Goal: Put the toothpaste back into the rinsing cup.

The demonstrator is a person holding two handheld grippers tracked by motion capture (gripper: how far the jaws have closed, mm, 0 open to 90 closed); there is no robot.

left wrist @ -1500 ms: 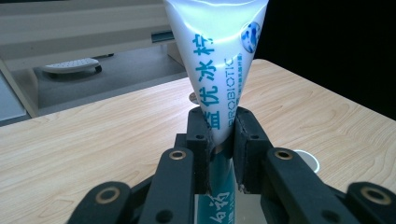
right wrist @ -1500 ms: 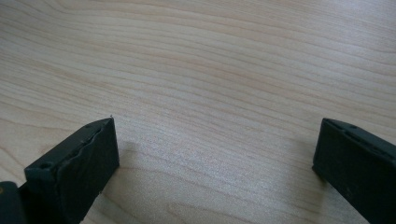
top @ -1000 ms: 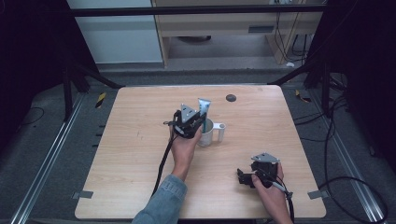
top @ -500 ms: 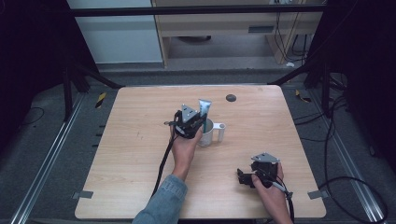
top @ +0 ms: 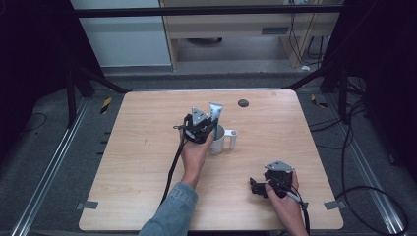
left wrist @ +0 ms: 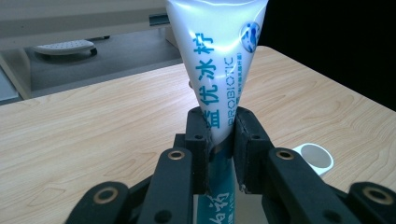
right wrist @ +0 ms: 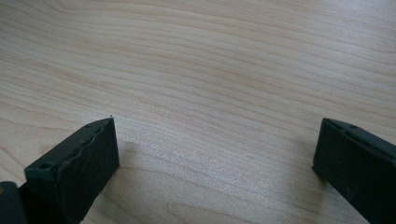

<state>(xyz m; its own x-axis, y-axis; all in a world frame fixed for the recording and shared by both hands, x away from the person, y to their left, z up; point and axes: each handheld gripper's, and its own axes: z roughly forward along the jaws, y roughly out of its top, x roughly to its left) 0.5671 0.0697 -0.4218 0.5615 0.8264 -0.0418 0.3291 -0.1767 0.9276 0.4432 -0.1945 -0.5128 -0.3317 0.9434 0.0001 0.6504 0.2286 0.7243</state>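
At the worktop's [top: 147,147] centre, the left tool [top: 200,129] pinches a toothpaste tube [left wrist: 223,84] held upright, its lower end directly above the white mug [top: 219,140]; the right tool [top: 273,184], jaws spread, rests well apart.

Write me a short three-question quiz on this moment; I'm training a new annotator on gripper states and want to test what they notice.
1. True or false: the left gripper is shut on the toothpaste tube.
2. How do the right gripper jaws stand? A) clamped on the white mug B) wide apart over bare wood C) shut on a cable
3. Fill in: in the high view, the tube's lower end sits in or just above the white ____ on the wooden table.

Key: 1 true. 2 B. 3 mug.
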